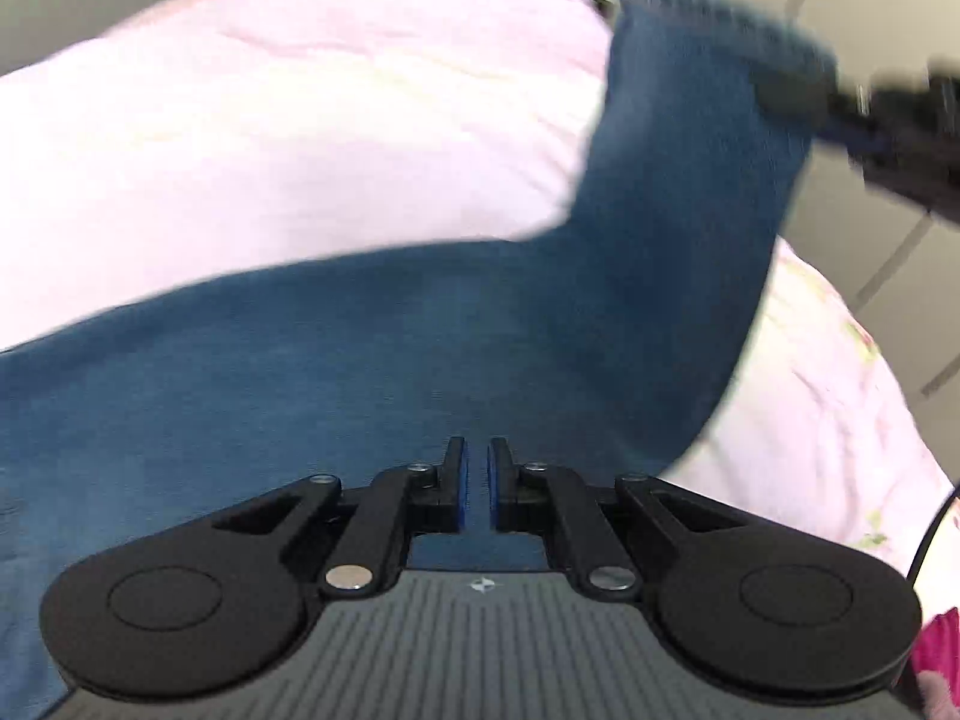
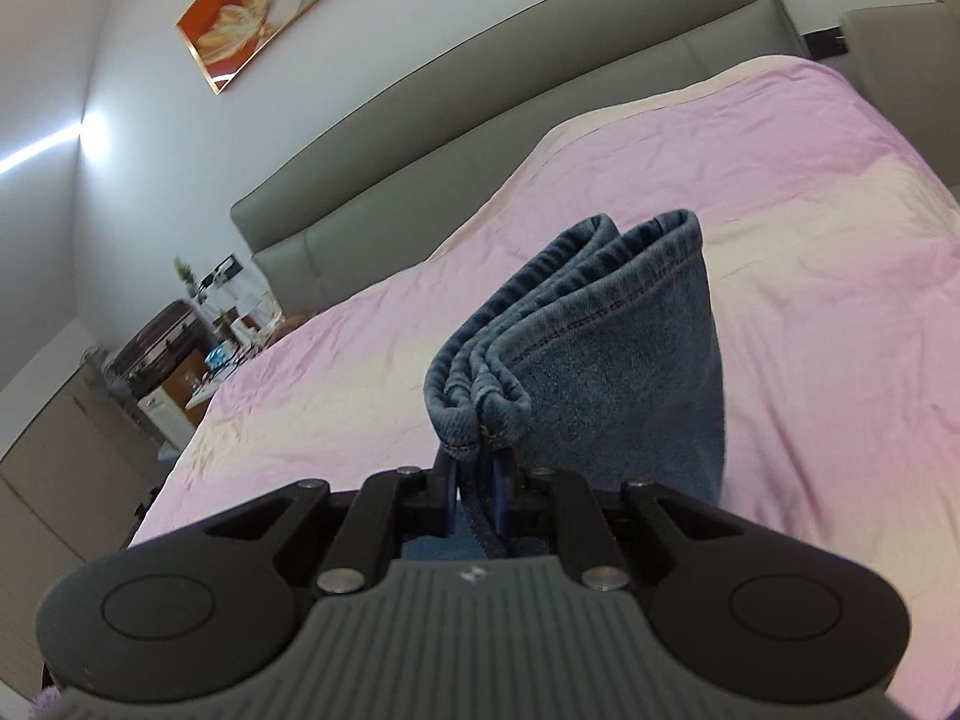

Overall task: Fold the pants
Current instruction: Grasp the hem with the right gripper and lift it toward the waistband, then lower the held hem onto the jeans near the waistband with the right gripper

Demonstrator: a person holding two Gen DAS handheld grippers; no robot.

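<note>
Left wrist view first: on the left, the blue jeans lie across a pale pink bedspread, filling the lower half of the picture. The left gripper sits low in the middle above the denim, its blue-padded fingers drawn almost together with only a thin slit between them; whether they pinch any cloth cannot be told. Farther right, one stretch of the jeans rises off the bed to a hemmed end at the upper right, where the blurred black right gripper has it pinched. At the far right edge a bit of bright pink fabric shows.

Right wrist view: at the left stand a bedside cabinet with small clutter on top, and a framed flower painting on the wall above a grey padded headboard. In the middle, the right gripper is clamped on the jeans at the stacked leg hems, which stand up bunched just beyond its fingertips. The pink bedspread spreads away to the right.
</note>
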